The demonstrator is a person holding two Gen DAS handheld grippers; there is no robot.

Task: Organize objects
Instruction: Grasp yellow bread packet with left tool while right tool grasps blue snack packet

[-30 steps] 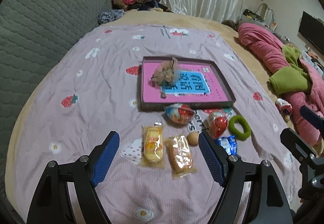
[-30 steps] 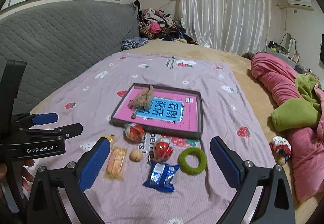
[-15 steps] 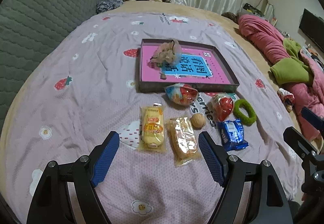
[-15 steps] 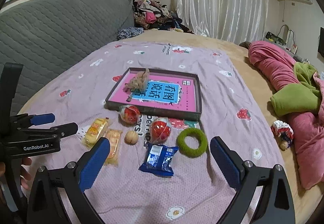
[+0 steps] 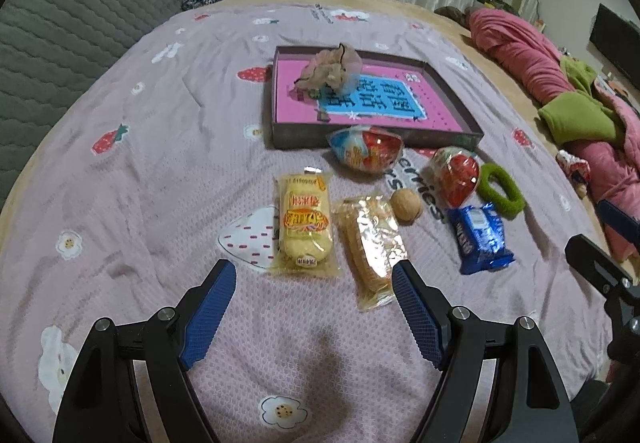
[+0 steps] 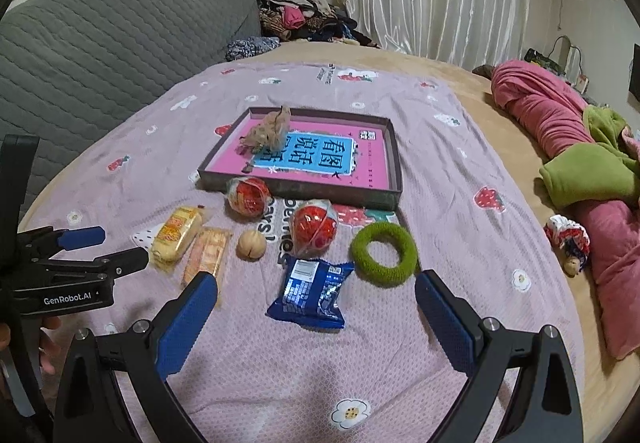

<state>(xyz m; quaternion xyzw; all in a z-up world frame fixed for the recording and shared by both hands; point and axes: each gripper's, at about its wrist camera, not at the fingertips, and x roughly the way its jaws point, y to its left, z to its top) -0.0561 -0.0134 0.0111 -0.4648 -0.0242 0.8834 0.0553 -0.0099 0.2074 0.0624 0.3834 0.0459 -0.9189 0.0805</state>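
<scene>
Left claw (image 5: 314, 275) just short of yellow snack packet (image 5: 305, 223)

- The beige frilly fabric scrunchie (image 5: 332, 67) covers part of the blue label in the shallow pink-lined box (image 5: 452, 89).
- The clear-wrapped cracker packet's (image 5: 370, 243) near end sits behind a blue finger pad (image 5: 416, 317).
- The person's hand (image 6: 46, 327) is mostly hidden behind the black handle.
</scene>
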